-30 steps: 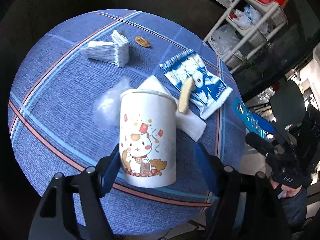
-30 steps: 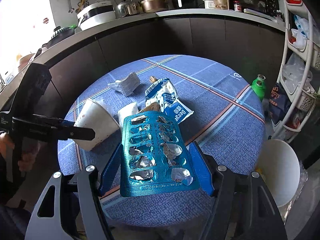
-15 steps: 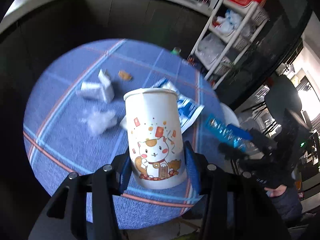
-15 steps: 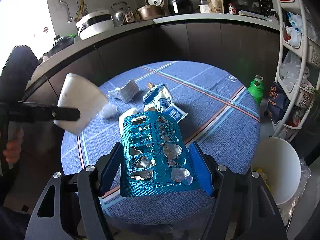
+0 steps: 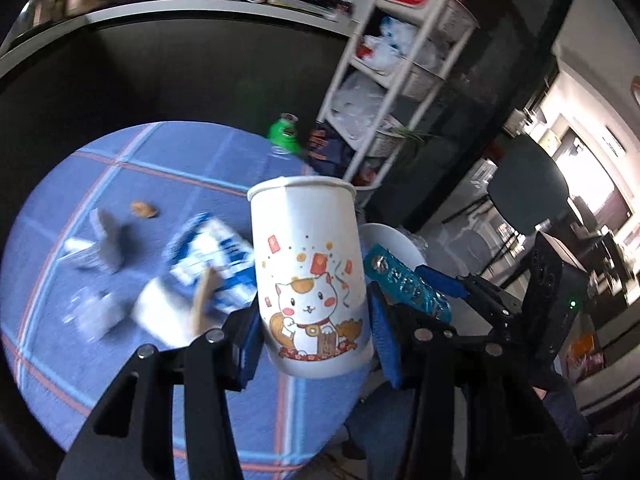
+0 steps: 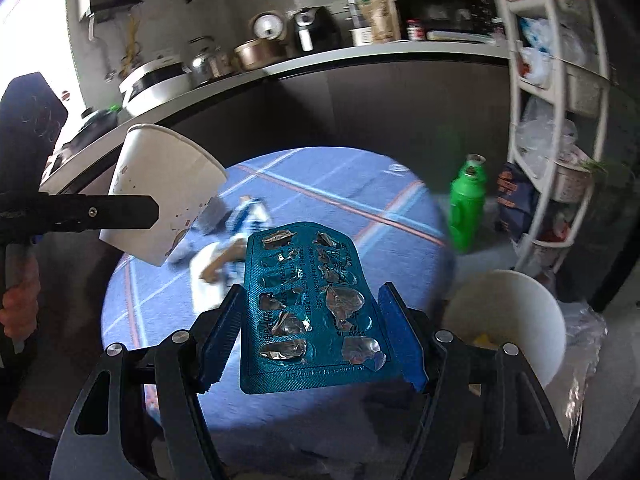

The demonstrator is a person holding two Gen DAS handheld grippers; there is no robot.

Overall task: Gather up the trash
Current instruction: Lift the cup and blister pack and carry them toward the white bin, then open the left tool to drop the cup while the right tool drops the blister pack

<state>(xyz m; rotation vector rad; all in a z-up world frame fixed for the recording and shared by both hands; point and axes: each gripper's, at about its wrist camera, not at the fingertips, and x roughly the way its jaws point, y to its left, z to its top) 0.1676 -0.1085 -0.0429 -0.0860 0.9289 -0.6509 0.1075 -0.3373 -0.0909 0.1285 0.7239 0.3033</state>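
On the left, a round table [image 5: 120, 360] under a blue checked cloth carries scattered litter, blurred in both views: a folded paper scrap [image 5: 100, 240], a small brown bit [image 5: 143, 209], a blue-and-white snack wrapper [image 5: 212, 260], a white tissue [image 5: 160, 312] and a tan stick-shaped piece [image 5: 202, 300] lying across the tissue.

The left gripper [image 5: 314, 332] has its blue pads clamped on the lower part of a white paper cup [image 5: 310, 272] printed with a cartoon cat. The jaws have just been closing, with the cup between them. The cup is clear of the table, upright in the left wrist view; in the right wrist view it appears tilted, mouth up and to the right, above the table's left edge. A hand [image 6: 18, 300] grips that tool's handle at the left border.

At centre, the right gripper [image 6: 316, 336] is clamped edge to edge on a teal blister pack [image 6: 308, 304]. The pack's foil pockets are torn open. It is held in the air above the near edge of the table.

Further right, a green bottle [image 6: 466, 204] stands on the floor just beyond the table. A white bin [image 6: 520, 320] sits on the floor to the right of the table, with something yellow visible inside. A white shelf rack [image 6: 556, 120] loaded with bags stands behind it, and a dark counter [image 6: 360, 56] with kitchen appliances runs along the back.
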